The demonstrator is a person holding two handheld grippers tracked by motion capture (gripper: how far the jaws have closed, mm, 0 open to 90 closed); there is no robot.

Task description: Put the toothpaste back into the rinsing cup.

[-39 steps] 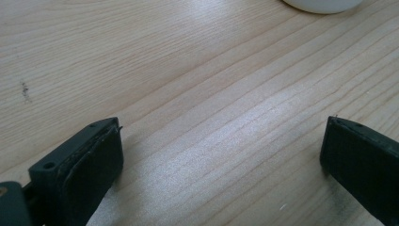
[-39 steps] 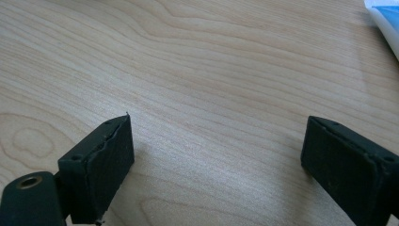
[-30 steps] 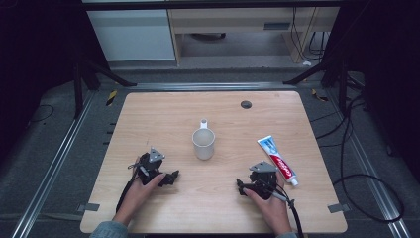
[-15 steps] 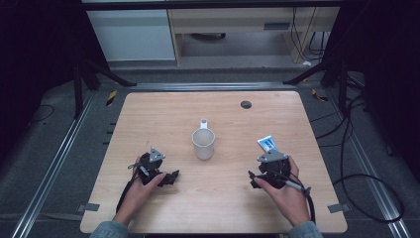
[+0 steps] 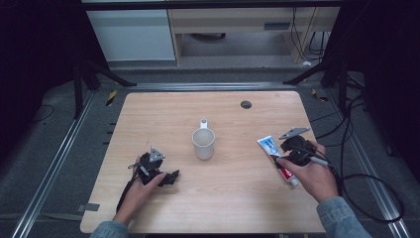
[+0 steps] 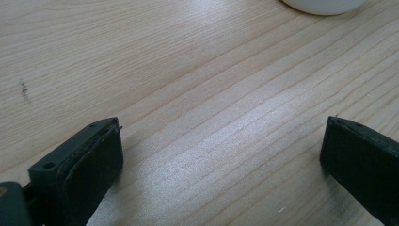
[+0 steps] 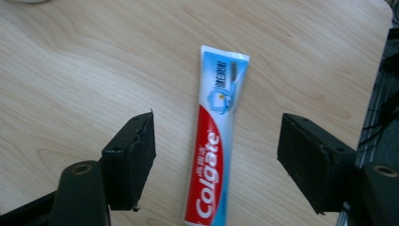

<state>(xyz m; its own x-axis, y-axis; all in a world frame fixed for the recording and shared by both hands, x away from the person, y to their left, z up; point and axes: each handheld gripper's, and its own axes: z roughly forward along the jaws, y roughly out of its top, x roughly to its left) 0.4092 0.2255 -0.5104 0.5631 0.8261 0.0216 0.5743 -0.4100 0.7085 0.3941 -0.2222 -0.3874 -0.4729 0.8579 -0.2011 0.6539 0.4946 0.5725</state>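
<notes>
- The right gripper (image 7: 216, 155) is hovering spread over the tube (image 7: 214, 141), which is lying right of the mug (image 5: 203, 144).
- It should be lowering squarely, pinching mid-tube.
- The left gripper (image 6: 221, 155) is resting spread, left of the mug.

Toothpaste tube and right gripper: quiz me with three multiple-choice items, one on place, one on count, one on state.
1. Where does the toothpaste tube lie?
A. inside the mug
B. flat on the table, between the right gripper's fingers
C. on the floor

2. How many mugs stand on the table?
A. one
B. two
C. three

3. How is the right gripper set?
A. shut on the tube
B. shut on nothing
C. open, astride the tube

Answers:
1 B, the right gripper view shows the tube on the wood with a finger at each side.
2 A, a single white mug stands mid-table.
3 C, both fingers stand apart from the tube, with wood showing between.
</notes>
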